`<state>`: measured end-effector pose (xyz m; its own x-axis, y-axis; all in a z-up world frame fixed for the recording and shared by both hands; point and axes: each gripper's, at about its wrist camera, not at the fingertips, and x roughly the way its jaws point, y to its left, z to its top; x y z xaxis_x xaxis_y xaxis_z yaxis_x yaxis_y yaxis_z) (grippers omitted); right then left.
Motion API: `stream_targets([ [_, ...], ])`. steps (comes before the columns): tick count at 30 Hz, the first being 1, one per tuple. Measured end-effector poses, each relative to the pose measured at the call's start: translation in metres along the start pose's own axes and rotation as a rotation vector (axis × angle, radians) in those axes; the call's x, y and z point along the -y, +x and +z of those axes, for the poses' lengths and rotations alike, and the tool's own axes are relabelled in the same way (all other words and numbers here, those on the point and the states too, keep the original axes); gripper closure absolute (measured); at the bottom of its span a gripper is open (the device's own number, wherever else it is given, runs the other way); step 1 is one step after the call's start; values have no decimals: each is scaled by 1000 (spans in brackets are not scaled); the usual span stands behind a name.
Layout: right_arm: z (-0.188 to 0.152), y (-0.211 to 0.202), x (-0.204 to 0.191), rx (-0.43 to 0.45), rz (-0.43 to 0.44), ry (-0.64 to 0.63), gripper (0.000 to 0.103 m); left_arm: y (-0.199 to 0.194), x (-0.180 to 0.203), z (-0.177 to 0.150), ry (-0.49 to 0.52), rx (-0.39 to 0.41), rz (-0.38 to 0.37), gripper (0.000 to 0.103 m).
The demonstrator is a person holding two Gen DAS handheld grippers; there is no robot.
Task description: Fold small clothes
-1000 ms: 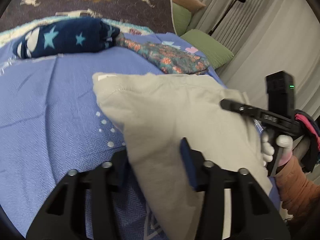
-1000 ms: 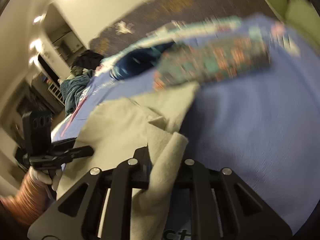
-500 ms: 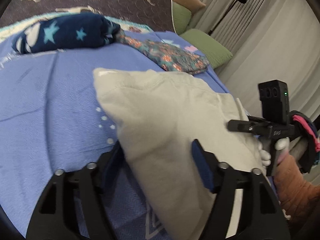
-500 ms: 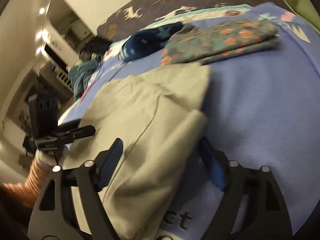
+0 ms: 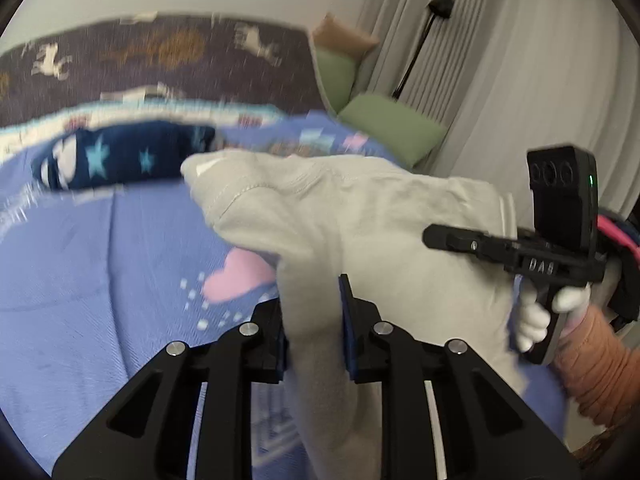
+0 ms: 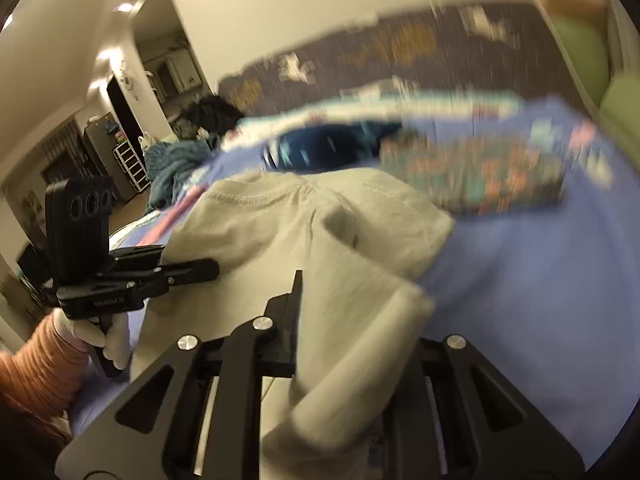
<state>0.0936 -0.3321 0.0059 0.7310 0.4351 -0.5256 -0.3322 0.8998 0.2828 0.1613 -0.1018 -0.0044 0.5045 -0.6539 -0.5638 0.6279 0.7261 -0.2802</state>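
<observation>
both jaws just closed, now gripping beige garment [image 5: 360,216] lifted off blue bedspread [image 5: 100,280], curtains [image 5: 500,60] behind

Bare blue bedspread [image 5: 92,280] free toward near/left edge; far edge blocked by star-print bundle [image 5: 120,156] & floral folded garment [image 6: 500,176].

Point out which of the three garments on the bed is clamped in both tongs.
The plain beige garment, pinched by both tongs; the navy star-print one and the floral one lie untouched farther back.
</observation>
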Motion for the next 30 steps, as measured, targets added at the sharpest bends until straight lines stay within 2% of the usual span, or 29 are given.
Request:
stream_targets([
  [5,23,-69,-36,177,-52,-120,88,-38,41,33,82,98,-15,82],
  [8,42,-99,-38,264,-81,-129,88,-48,65,60,147,133,-28,83],
  [11,68,-126,-29,332,-143,-130,88,-49,87,85,223,157,-21,87],
  [15,104,-132,-13,368,-207,-132,88,-29,109,126,303,179,6,89],
  [20,149,-107,21,370,-260,-126,88,11,106,168,333,164,53,89],
  [27,194,-26,87,317,-256,-34,89,89,52,213,300,121,164,90],
  [28,198,-9,97,303,-258,-25,86,103,40,218,290,114,190,86],
  [29,205,15,111,272,-303,-14,83,119,27,220,277,102,227,82],
  [30,207,31,121,247,-356,0,70,142,6,220,246,72,288,62],
])
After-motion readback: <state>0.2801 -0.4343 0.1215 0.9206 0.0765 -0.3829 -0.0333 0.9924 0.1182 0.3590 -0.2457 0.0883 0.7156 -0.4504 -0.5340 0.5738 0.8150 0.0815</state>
